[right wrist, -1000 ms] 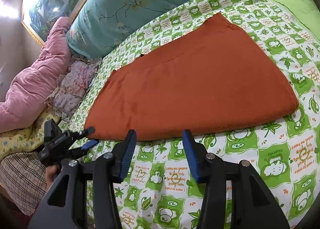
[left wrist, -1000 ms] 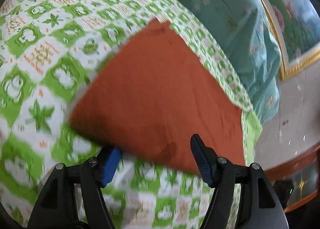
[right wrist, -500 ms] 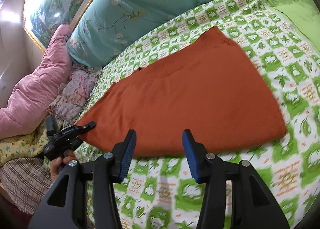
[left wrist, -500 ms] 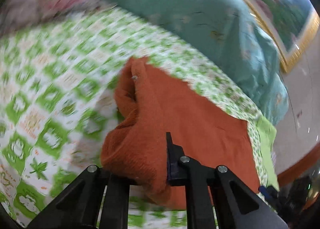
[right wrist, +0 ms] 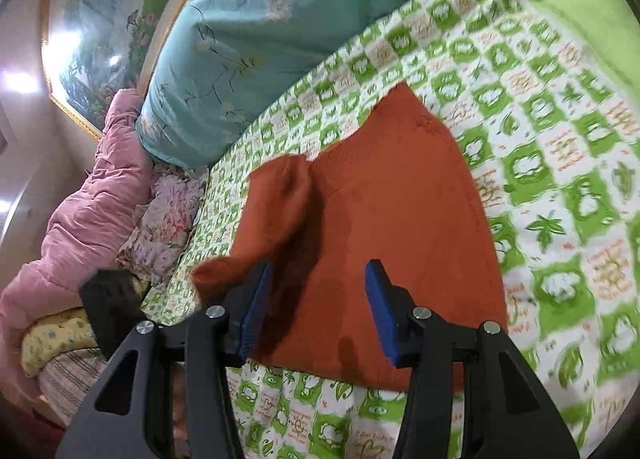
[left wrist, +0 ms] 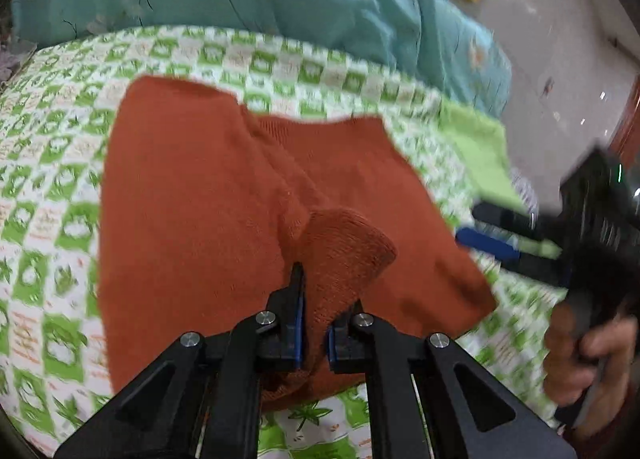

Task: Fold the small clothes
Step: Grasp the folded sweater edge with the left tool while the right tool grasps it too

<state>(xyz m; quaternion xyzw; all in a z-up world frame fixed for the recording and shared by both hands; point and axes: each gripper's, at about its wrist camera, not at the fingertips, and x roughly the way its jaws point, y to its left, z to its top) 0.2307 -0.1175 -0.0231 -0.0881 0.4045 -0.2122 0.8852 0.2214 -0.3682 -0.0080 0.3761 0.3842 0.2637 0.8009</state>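
An orange knitted garment (left wrist: 200, 219) lies on the green-and-white checked bedsheet (left wrist: 48, 219). My left gripper (left wrist: 314, 323) is shut on a bunched edge of it and holds that edge lifted and folded over the rest of the cloth. In the right wrist view the garment (right wrist: 400, 243) lies under my right gripper (right wrist: 316, 307), which is open and empty just above its near edge. The lifted fold (right wrist: 276, 215) shows at the left there. The right gripper also shows at the right of the left wrist view (left wrist: 504, 243).
A teal floral quilt (right wrist: 256, 43) is piled at the head of the bed. A pink padded jacket (right wrist: 80, 219) and flowered cloth (right wrist: 168, 223) lie at the left. A plain green sheet edge (left wrist: 476, 147) and the floor (left wrist: 560, 59) lie beyond the bed's right side.
My left gripper has shut on the garment's edge and carried it up and over toward the right. The right gripper has moved closer over the cloth and stays open.
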